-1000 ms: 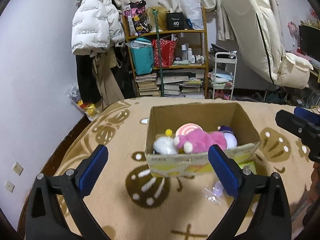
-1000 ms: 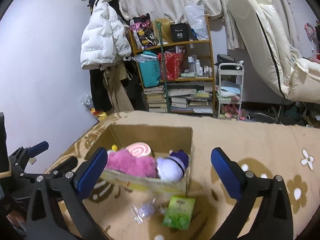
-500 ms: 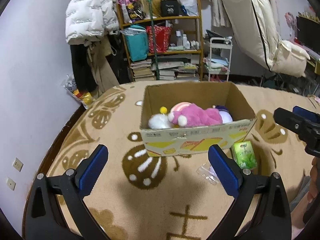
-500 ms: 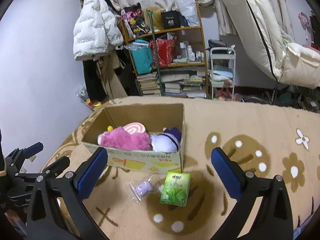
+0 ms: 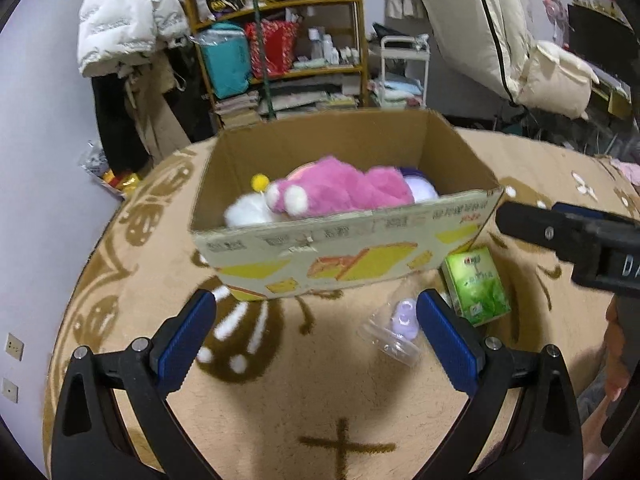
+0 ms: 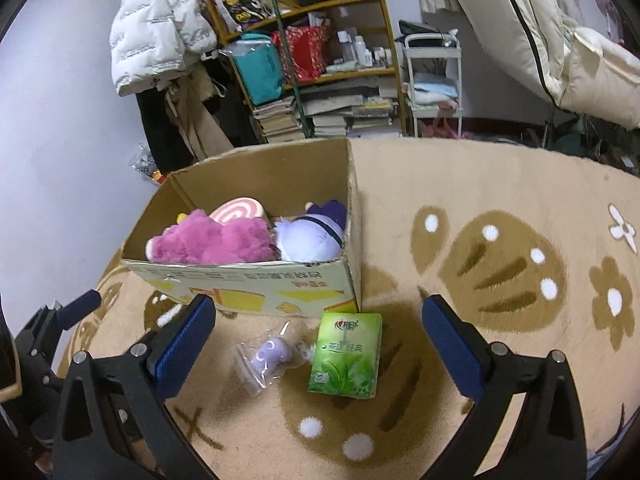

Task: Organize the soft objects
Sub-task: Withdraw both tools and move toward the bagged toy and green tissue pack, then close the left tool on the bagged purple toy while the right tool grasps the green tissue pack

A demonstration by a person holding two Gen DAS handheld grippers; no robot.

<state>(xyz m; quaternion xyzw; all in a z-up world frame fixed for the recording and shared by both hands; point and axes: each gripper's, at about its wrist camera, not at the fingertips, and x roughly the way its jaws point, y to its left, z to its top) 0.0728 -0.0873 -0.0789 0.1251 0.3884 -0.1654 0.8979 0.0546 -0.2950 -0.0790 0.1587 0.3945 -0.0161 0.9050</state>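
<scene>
A cardboard box stands on the beige rug. It holds a pink plush, a white plush, a purple-and-white plush and a pink swirl cushion. In front of the box lie a green tissue pack and a small purple toy in clear wrap. My left gripper is open and empty, above the rug before the box. My right gripper is open and empty, over the pack and the wrapped toy.
The rug has brown flower patterns. Behind it stand a cluttered shelf, a white puffer jacket, a white cart and a cream upholstered seat. The right gripper's arm shows in the left wrist view.
Both grippers have dropped lower and come closer to the box. The tissue pack and wrapped toy now lie between the right gripper's fingers in view. Both stay open.
</scene>
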